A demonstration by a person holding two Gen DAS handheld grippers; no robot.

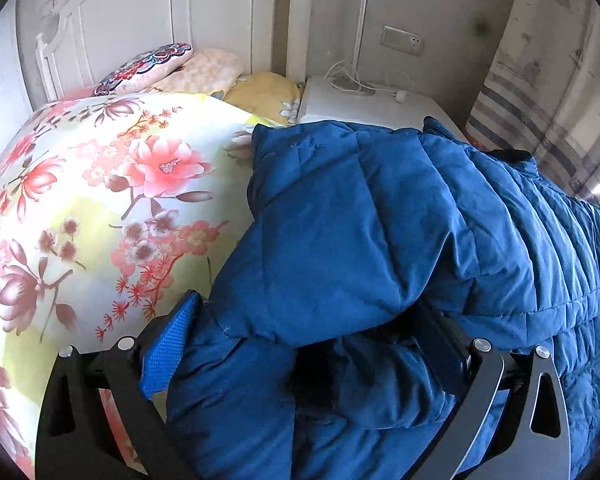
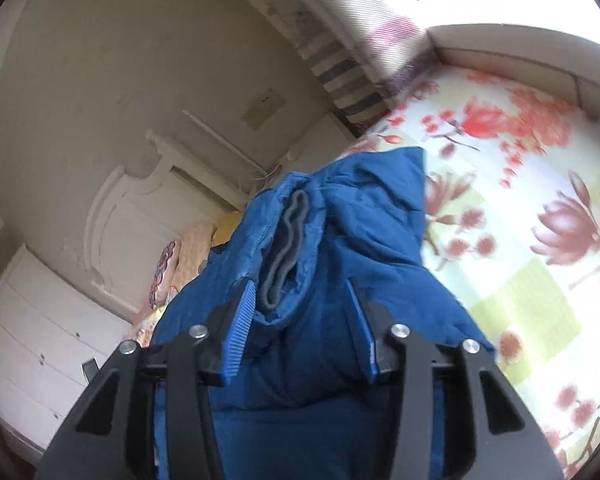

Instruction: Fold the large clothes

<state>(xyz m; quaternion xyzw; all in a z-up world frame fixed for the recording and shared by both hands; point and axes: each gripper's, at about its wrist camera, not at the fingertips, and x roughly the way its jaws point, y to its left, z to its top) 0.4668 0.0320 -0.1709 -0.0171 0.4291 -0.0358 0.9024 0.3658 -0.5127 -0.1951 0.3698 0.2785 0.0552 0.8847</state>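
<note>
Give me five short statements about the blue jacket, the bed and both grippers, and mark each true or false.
1. The padded blue jacket lies on a flower-printed bedspread. True.
2. The jacket is red. False: it is blue.
3. A grey ribbed cuff shows between the right gripper's fingers. True.
4. The left gripper hangs over bare bedspread. False: blue jacket fabric fills the space between its fingers.
5. The white bedside cabinet is bare. False: a white cable lies on it.
</note>
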